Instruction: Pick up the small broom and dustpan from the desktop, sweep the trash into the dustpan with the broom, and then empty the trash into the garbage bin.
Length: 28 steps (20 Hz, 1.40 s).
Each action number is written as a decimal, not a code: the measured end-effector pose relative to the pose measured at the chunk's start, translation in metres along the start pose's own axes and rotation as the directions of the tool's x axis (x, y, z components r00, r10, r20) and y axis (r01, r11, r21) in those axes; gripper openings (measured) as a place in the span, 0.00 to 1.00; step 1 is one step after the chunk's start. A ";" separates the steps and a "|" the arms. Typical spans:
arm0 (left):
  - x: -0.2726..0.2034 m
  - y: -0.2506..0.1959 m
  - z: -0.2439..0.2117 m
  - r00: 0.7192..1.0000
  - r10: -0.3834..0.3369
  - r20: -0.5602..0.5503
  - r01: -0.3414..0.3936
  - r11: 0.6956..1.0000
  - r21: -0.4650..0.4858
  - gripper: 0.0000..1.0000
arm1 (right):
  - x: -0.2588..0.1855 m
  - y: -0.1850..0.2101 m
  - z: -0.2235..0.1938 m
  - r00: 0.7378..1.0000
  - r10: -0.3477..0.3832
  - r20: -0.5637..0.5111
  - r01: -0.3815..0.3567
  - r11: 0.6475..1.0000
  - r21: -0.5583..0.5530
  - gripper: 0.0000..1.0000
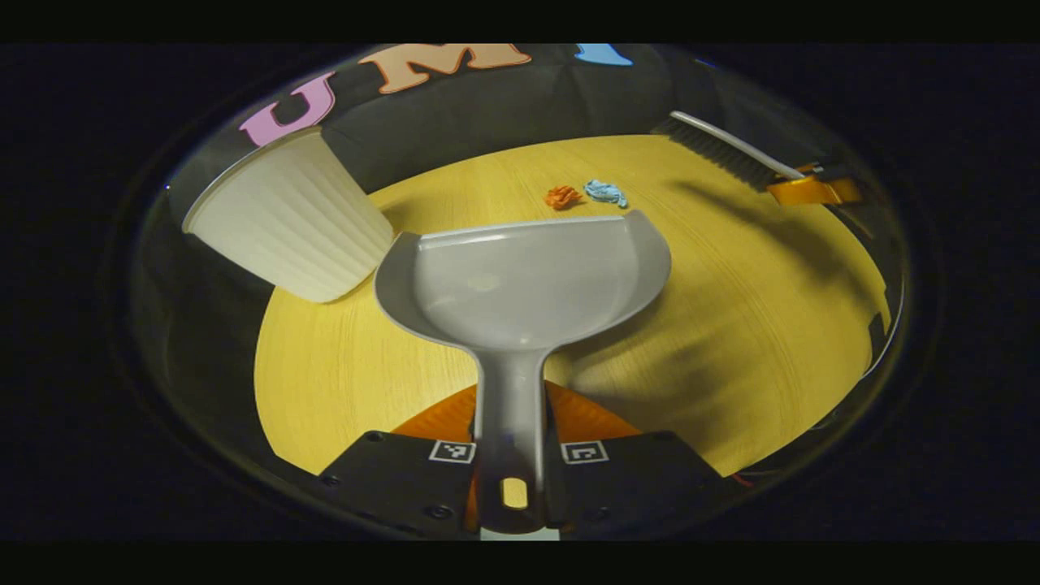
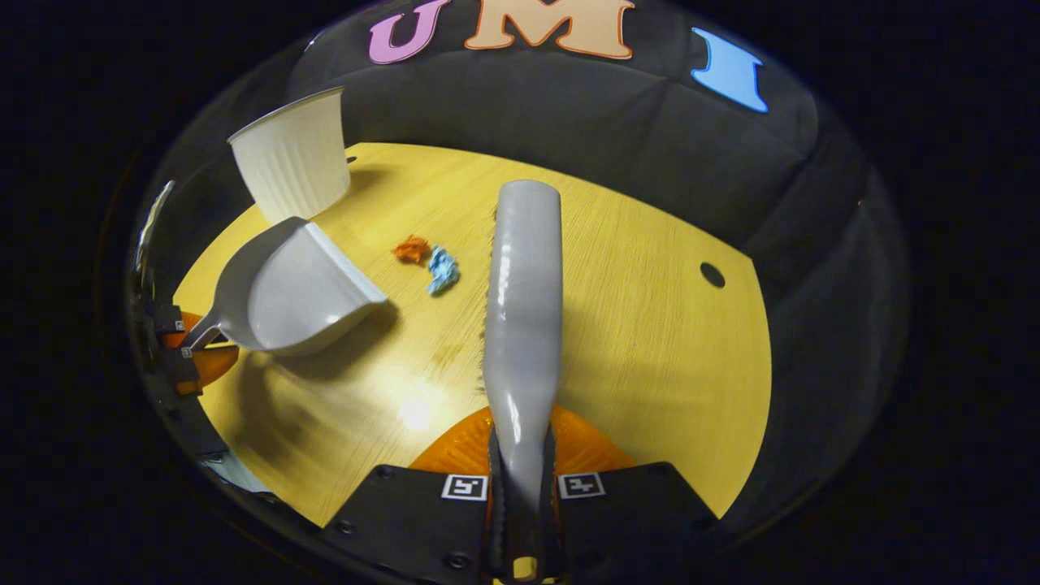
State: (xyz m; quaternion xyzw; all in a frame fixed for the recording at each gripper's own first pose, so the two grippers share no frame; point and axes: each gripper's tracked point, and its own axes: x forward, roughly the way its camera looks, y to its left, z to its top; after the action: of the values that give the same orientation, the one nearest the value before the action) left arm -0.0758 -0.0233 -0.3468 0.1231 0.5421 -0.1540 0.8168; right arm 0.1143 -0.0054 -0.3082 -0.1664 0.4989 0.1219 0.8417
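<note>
Grey plastic fills the middle of the left gripper view, where the dustpan is held by its handle, the left gripper clenched on that handle at the bottom centre of the frame. The pan's open mouth faces up the frame toward two scraps of trash on the yellow wood-grain desktop: an orange crumpled scrap and, just beside it to the right, a blue crumpled scrap. Both lie just above the pan's front lip, apart from it. A white ribbed garbage bin stands at the upper left, close to the pan's left edge. At the upper right, the small broom hangs over the desktop, bristles downward, with the right gripper at its near end.

In the right gripper view, the small broom runs straight up the centre of the frame, its handle gripped between the fingers of the right gripper at the bottom centre. The orange crumpled scrap and blue crumpled scrap sit left of the broom's head, between it and the dustpan at centre left. The left gripper holds the pan's handle at the far left edge. The garbage bin stands at the upper left, above the pan. A dark round hole marks the desktop at the right.
</note>
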 end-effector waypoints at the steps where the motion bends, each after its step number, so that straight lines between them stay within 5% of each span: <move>1: 0.004 0.003 0.006 1.000 -0.008 0.004 0.008 1.000 0.025 0.26 | 0.008 -0.001 0.011 1.000 -0.014 -0.010 0.014 1.000 -0.018 0.17; 4: 0.012 0.007 0.014 0.999 -0.046 0.013 0.045 0.997 0.062 0.24 | 0.035 -0.002 0.042 0.999 -0.048 -0.014 0.046 0.994 -0.098 0.17; 12: 0.031 -0.001 0.009 0.991 -0.133 -0.014 0.133 0.988 0.078 0.24 | 0.095 0.025 0.064 0.985 -0.048 -0.165 -0.005 0.950 -0.311 0.17; 17: 0.030 0.001 0.007 0.989 -0.145 -0.031 0.148 0.984 0.103 0.24 | 0.095 0.054 0.071 0.971 -0.005 -0.238 -0.113 0.870 -0.481 0.17; 21: 0.027 -0.003 0.011 0.988 -0.151 -0.034 0.154 0.980 0.128 0.24 | 0.077 0.102 0.062 0.945 0.134 -0.298 -0.294 0.747 -0.596 0.17; 23: 0.027 -0.001 0.010 0.988 -0.149 -0.031 0.152 0.979 0.137 0.23 | 0.076 0.095 0.064 0.943 0.158 -0.292 -0.315 0.704 -0.637 0.17; 25: 0.028 -0.001 0.012 0.990 -0.144 -0.011 0.144 0.981 0.126 0.25 | 0.068 0.108 0.064 0.923 0.259 -0.285 -0.380 0.734 -0.563 0.18; 28: 0.027 -0.002 0.015 0.993 -0.118 0.025 0.115 0.989 0.094 0.23 | 0.062 0.093 0.088 0.946 0.312 -0.089 -0.320 0.850 -0.418 0.18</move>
State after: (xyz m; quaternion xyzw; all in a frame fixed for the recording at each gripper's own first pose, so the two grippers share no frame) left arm -0.0538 -0.0335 -0.3659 0.1263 0.5280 -0.2281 0.8082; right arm 0.1790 0.1171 -0.3382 -0.2634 0.4880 0.3632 0.7487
